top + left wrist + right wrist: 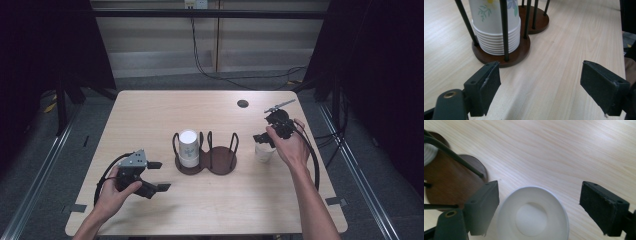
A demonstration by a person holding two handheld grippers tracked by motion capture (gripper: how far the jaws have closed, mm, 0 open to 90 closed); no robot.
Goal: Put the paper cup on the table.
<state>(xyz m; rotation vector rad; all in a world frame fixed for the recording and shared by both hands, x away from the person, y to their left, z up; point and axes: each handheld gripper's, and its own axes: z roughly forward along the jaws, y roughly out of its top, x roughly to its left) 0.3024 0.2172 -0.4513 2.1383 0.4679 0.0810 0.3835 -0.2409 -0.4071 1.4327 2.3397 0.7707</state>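
right gripper [539, 202] hanging over paper cup [532, 215], jaws gaping | left gripper [540, 87] idling agape near cup holder [501, 55]

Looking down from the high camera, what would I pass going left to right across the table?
Left gripper → stack of paper cups in the left ring of the brown holder → the holder's empty right ring → single white cup → right gripper above it.
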